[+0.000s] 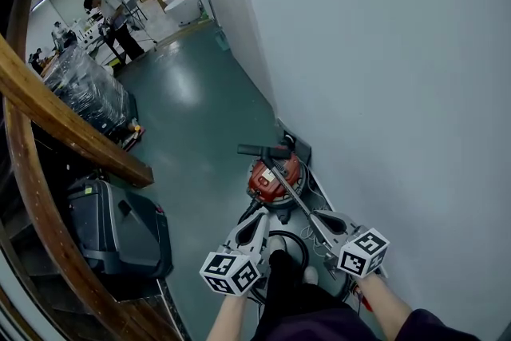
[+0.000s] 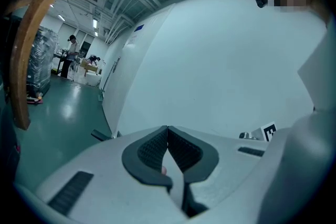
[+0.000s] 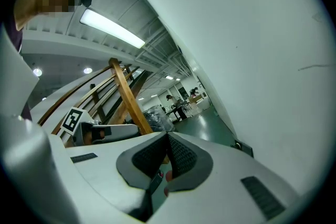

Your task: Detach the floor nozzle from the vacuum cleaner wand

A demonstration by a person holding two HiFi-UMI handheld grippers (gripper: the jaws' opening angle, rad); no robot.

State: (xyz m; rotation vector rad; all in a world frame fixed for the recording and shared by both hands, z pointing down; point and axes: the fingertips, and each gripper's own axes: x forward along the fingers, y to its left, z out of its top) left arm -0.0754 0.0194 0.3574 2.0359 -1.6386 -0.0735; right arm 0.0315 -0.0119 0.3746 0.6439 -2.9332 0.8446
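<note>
The red vacuum cleaner (image 1: 273,176) sits on the green floor (image 1: 192,132) right at the foot of the white wall (image 1: 383,76), just ahead of the person's feet. A thin wand (image 1: 294,196) slants across its top, from near the right gripper (image 1: 318,214) up to a short black crossbar (image 1: 262,149) on the far side of the red body. This bar looks like the floor nozzle, though it is too small to be sure, and it appears joined to the wand. A black hose (image 1: 294,240) loops on the floor between the two grippers.

The left gripper (image 1: 259,213) is held low in front of the person, its marker cube (image 1: 231,273) nearest the camera, its tip close to the near side of the vacuum cleaner. In its own view the left gripper (image 2: 167,131) has its jaws pressed together at the tip with nothing between them, and the dark bar (image 2: 100,135) shows low down beside the wall. The right gripper (image 3: 168,138) is likewise closed and empty – ribbed pads (image 3: 181,155) meeting at the front.

Neither gripper touches the wand or the bar as far as the views show.

To the left rise curved wooden stair rails (image 1: 48,116), with a black case (image 1: 120,229) below them and a plastic-wrapped stack (image 1: 89,92) further off – people stand at a bench (image 1: 104,32) at the far end of the room
</note>
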